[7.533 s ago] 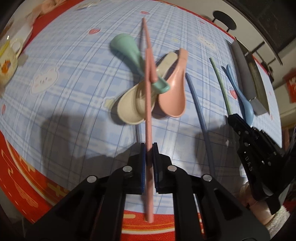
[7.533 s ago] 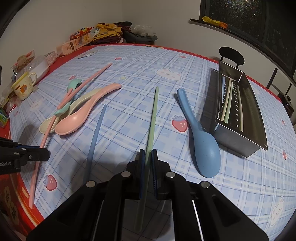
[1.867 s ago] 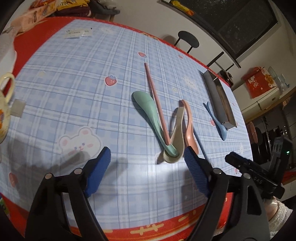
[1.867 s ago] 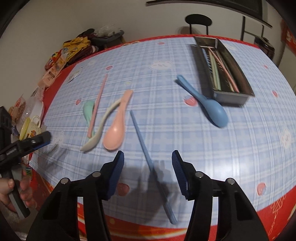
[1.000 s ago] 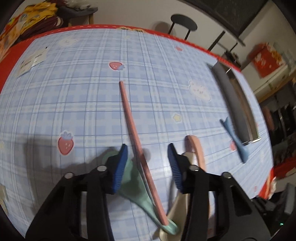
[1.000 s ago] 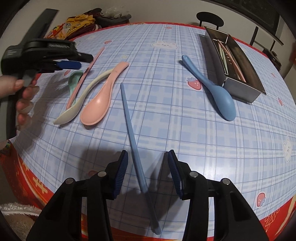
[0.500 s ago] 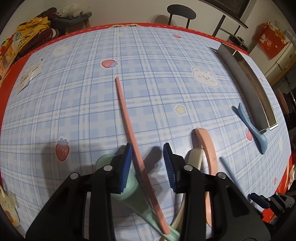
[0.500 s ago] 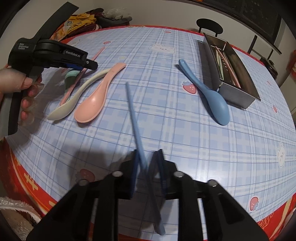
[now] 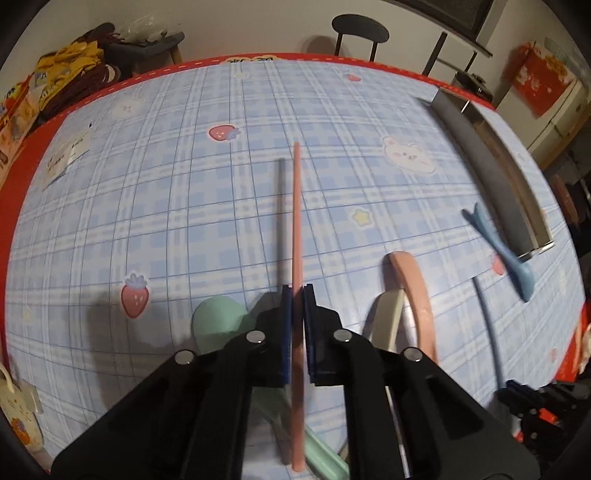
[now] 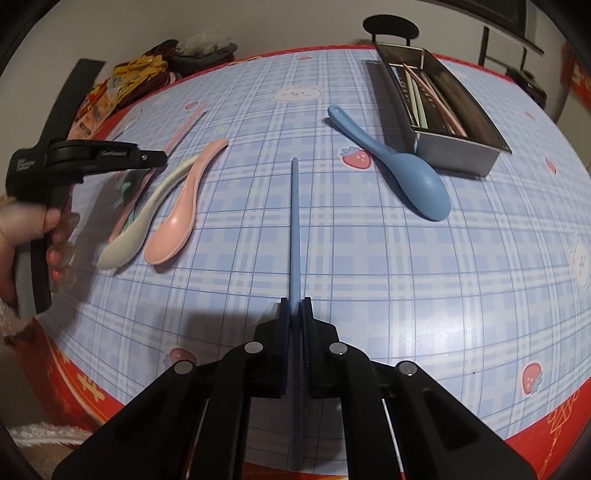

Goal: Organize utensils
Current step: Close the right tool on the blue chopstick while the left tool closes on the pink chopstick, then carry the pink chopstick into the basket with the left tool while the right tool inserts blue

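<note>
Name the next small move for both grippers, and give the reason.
Probably lift both chopsticks clear and carry them toward the metal tray. The left gripper pinches the pink chopstick, the right gripper the blue chopstick, and the tray already holds chopsticks.

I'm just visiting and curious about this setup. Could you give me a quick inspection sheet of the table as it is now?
Surface: checked blue tablecloth, red border.
Job's things: pink chopstick and blue chopstick gripped; blue spoon, pink spoon, cream spoon, green spoon on the cloth; metal tray holding chopsticks.
Clutter: snack packets, mug.
Grippers: left gripper shut on pink chopstick; right gripper shut on blue chopstick.
Cables: nothing seen.
Surroundings: stool, wall.
</note>
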`<state>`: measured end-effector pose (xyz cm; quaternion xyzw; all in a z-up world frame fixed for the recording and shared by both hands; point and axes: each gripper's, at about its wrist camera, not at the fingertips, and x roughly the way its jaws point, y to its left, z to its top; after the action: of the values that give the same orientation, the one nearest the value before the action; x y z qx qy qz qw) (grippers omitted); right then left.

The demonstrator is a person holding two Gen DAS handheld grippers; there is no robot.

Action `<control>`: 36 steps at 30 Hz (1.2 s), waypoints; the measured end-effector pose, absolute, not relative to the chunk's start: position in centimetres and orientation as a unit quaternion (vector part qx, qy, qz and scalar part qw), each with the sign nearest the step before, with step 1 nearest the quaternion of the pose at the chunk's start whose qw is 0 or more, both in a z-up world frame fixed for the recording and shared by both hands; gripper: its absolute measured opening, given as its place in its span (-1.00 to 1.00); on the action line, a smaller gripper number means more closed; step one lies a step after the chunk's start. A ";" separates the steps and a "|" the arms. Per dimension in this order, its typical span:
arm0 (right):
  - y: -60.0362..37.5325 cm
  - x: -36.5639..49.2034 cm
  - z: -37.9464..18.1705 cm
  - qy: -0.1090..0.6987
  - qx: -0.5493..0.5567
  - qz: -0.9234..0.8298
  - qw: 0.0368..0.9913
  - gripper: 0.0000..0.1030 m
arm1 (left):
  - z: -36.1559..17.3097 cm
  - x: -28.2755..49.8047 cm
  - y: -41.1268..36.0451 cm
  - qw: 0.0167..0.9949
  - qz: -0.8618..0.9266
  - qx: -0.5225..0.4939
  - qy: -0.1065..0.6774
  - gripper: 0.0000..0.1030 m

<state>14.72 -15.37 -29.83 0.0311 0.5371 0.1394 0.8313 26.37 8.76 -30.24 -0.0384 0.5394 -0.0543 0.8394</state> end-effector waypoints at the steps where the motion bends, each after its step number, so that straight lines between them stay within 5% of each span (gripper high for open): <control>1: -15.5 14.7 -29.8 0.537 0.039 0.140 0.831 -0.87 | -30.0 26.2 8.9 0.840 -0.057 -0.048 0.538 -0.80; 13: -17.9 14.0 -27.1 0.511 0.099 0.139 0.843 -0.88 | -25.7 22.4 10.1 0.822 -0.113 -0.206 0.519 -0.80; 36: -25.6 17.9 -24.7 0.487 0.146 0.107 0.854 -0.88 | -25.0 20.3 1.5 0.802 -0.160 -0.223 0.530 -0.80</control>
<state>17.94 -25.57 -24.70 0.1459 0.4871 0.1066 0.8545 20.25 1.48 -24.96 -0.2226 0.5302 -0.1600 0.8023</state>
